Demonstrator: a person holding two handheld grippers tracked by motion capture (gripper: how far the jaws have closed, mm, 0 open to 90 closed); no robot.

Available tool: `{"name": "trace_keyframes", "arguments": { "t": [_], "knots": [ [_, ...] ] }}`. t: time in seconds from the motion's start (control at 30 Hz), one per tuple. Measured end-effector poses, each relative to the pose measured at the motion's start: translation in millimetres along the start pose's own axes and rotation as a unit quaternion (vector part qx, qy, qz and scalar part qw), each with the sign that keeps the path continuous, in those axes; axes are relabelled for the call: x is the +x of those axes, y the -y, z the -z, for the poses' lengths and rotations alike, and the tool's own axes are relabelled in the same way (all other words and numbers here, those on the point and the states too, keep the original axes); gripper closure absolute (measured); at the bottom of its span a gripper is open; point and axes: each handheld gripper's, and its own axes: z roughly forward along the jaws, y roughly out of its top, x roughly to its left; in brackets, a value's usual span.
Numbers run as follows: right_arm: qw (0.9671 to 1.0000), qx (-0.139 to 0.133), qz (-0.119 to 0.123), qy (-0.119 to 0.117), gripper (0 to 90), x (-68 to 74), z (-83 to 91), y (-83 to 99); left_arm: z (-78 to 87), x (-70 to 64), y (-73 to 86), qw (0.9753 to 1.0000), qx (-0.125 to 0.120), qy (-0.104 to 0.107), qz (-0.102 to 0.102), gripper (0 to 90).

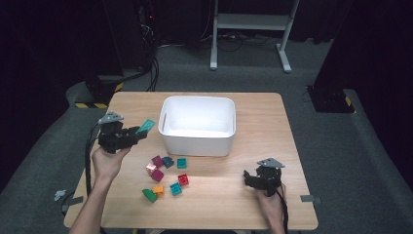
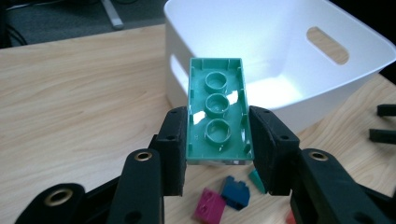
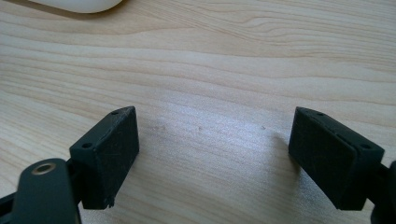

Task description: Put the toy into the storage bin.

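Green brick [image 2: 218,112] sits clamped in my left gripper [image 1: 127,136]; next I carry it toward two o'clock over the white bin [image 1: 168,127]; right gripper [image 3: 212,154] gapes empty.

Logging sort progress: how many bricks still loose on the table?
8, clustered left of centre, in front of the white bin: magenta, dark blue, teal, pink, red, teal, orange, green. Some may overlap.

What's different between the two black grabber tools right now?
The left gripper has its jaws shut on a green brick, held up near the white bin; the right gripper has its jaws wide apart with nothing between them, low over bare table. Both are hand-held and black.
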Motion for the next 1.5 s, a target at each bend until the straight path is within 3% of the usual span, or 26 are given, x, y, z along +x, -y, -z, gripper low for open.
{"name": "trace_keyframes", "arguments": {
  "t": [0.5, 0.63, 1.1, 1.3, 1.5],
  "knots": [
    [1.0000, 0.000, -0.001, 0.001, 16.0, 0.2, 0.0, 0.0, -34.9, -21.0, -36.1, 0.9995, 0.018, 0.012, -0.020, 58.5],
    [1.0000, 0.000, -0.001, 0.001, 16.0, 0.2, 0.0, 0.0, -51.5, -29.1, -46.4, 0.9991, 0.026, 0.018, -0.029, 58.5],
    [1.0000, 0.000, -0.001, 0.001, 16.1, 0.2, 0.0, 0.1, -99.0, -45.7, -55.3, 0.9974, 0.054, 0.021, -0.044, 57.6],
    [1.0000, 0.000, 0.000, 0.001, 16.1, 0.2, 0.0, 0.1, -102.5, -49.9, -52.8, 0.9971, 0.055, 0.017, -0.051, 44.6],
    [1.0000, 0.000, -0.001, 0.001, 16.1, 0.3, 0.0, 0.1, -88.6, -49.8, -50.7, 0.9979, 0.039, 0.011, -0.050, 37.1]
  ]
}}
